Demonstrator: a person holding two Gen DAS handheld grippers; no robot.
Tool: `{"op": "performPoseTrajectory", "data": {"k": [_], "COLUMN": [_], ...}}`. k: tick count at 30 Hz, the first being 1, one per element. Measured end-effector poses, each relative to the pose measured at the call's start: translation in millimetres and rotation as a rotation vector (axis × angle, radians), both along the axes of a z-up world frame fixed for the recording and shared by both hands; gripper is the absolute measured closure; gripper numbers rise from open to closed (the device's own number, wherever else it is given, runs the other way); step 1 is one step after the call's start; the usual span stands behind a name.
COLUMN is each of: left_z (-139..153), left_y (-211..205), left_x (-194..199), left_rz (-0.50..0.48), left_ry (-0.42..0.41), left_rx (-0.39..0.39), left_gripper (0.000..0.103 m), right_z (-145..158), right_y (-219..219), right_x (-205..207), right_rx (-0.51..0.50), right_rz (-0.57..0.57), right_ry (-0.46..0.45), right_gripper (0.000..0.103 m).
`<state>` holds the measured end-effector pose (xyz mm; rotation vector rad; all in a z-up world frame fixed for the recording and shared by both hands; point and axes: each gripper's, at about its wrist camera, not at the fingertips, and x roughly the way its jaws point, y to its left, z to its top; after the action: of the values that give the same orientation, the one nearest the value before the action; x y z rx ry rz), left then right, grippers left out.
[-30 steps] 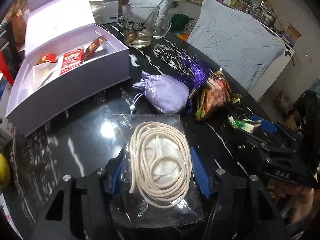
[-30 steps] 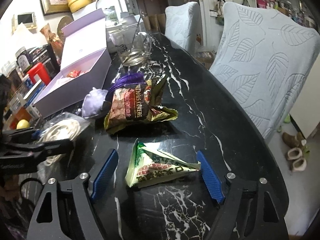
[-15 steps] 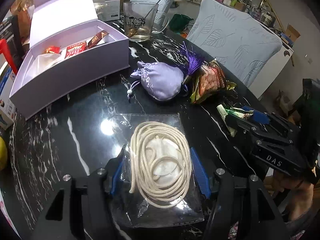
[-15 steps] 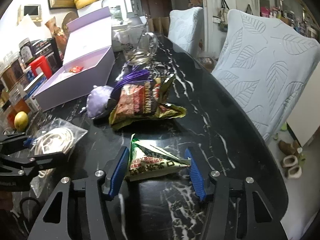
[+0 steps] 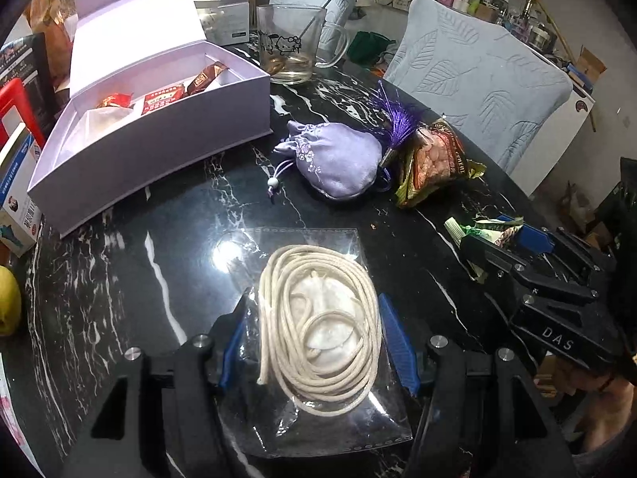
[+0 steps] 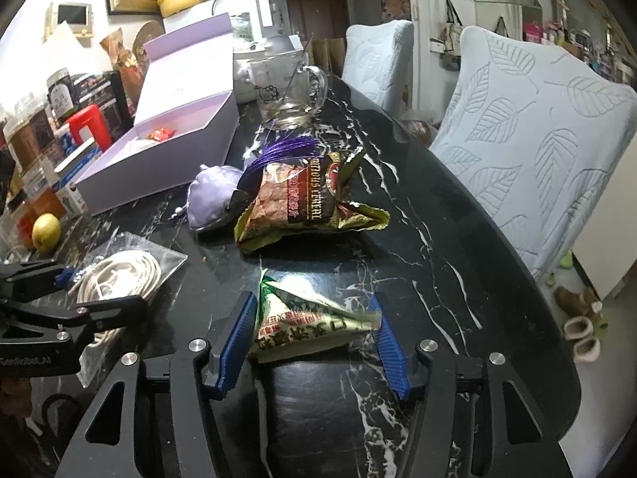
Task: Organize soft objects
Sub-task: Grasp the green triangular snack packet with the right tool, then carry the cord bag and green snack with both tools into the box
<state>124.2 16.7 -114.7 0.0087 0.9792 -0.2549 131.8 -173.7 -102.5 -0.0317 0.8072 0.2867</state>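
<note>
Here both grippers clasp soft packets

Left tongs (image 5: 314, 334) clamped, low over table; right tongs (image 6: 312, 330) clamped likewise.

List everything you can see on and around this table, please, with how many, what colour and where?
Rope bag: 1, clear with cream cord, between the left gripper's fingers.
Green packet: 1, green and white, between the right gripper's fingers.
Pouch: 1, lilac, mid-table.
Tassel: 1, purple, beside the pouch.
Snack bag: 1, gold and red, against the pouch.
Gift box: 1, lilac, open, holding red packets, table's left.
Glass mug: 1, clear, far end.
Yellow fruit: 1, left edge.
Chairs: 2, pale blue covers, right of the table.
Table: 1, black marble.
Left gripper: black, blue pads, shut on the rope bag.
Right gripper: same, closed on the green packet.
</note>
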Motion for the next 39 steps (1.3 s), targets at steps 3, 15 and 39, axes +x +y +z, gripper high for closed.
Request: {"op": "performPoseTrajectory", "data": {"k": [3, 15, 39], "left_z": [-0.9, 1.2, 48.3], "left_y": [0.7, 9.6, 46.4], "left_x": [2.1, 2.7, -22.9], "left_rz": [0.001, 0.011, 0.140], "left_ry": [-0.003, 0.005, -0.135], "left_rx": [-0.001, -0.060, -0.078], "left_gripper": [0.043, 0.043, 0.043], "right_z": [-1.2, -0.7, 26.4], "right_y": [6.2, 14.3, 29.5], "right_x": [0.9, 2.1, -13.4], "right_rx": [-0.042, -0.055, 0.110], "right_rz": [-0.002, 0.006, 0.152], "right_ry": [-0.011, -0.013, -0.032], "right_gripper": [0.045, 0.065, 0.067]}}
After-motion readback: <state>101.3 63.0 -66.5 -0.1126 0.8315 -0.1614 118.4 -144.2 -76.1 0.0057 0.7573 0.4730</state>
